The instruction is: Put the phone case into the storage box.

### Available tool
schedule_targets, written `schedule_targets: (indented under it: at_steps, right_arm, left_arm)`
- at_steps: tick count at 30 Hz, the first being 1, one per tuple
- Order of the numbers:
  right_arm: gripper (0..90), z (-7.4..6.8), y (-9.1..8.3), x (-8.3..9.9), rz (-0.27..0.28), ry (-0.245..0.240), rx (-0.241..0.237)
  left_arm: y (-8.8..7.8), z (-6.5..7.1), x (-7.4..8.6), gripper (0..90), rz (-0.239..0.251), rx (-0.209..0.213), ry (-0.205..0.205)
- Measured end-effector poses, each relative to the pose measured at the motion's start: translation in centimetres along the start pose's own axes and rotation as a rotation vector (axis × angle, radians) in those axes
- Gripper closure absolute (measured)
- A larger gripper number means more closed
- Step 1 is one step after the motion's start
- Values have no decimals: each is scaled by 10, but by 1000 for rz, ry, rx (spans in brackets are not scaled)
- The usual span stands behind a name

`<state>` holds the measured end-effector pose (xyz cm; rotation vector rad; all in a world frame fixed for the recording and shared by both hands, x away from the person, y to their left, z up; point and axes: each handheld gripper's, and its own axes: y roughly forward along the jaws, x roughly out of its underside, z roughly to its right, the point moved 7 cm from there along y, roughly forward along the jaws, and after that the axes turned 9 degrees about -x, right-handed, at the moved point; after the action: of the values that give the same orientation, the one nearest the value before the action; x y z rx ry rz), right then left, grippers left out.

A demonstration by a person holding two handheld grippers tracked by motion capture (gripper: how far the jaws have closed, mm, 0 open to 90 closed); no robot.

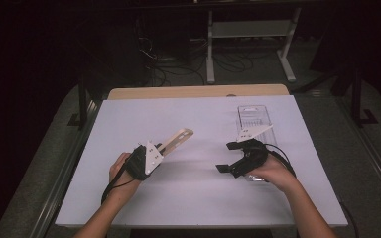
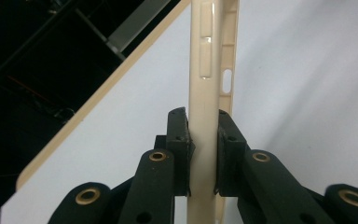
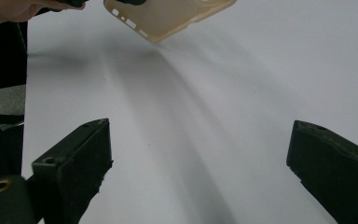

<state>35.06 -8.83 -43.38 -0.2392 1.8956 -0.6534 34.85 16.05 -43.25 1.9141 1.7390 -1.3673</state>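
Observation:
A cream phone case (image 1: 177, 139) is held off the white table sheet (image 1: 198, 198), edge-on in my left gripper (image 1: 161, 148). In the left gripper view both black pads (image 2: 181, 149) press on the case (image 2: 213, 70), which runs up from them with its button bumps and a slot showing. My right gripper (image 1: 229, 156) rests low over the sheet at the right, jaws wide apart and nothing between them. The right gripper view shows its fingertips (image 3: 88, 154) spread over bare sheet, with the case (image 3: 168, 16) hanging at the top.
A clear plastic box (image 1: 254, 124) lies on the sheet just behind the right hand. The tan table edge (image 1: 198, 91) runs along the far side. Beyond it stand a white rack's legs (image 1: 211, 49) and floor cables.

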Motion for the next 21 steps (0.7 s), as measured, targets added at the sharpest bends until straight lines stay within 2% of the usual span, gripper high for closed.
schedule_targets:
  at_steps: [2,5,9,12,13,15,16,21]
  right_arm:
    - [58,0,0,0,0,-1,0]
    - [58,0,0,0,1,0,1]
    - [58,0,0,0,3,2,2]
    - [58,1,0,0,1,0,6]
    - [58,1,0,0,3,0,7]
    - [58,1,0,-1,5,-1,9]
    - [58,1,0,-1,4,1,10]
    - [57,3,-2,-2,19,14,9]
  left_arm:
    - [1,-2,0,789,1,11,-15]
    - [2,-3,-1,789,7,30,-76]
    - [1,-8,-1,789,-3,56,-105]
    - [1,-10,-2,789,2,73,-144]
    - [2,-10,-3,789,14,85,-190]
    - [2,-12,-4,790,14,108,-232]
    - [2,-12,-6,789,25,116,-276]
    - [2,-18,-7,789,20,129,-356]
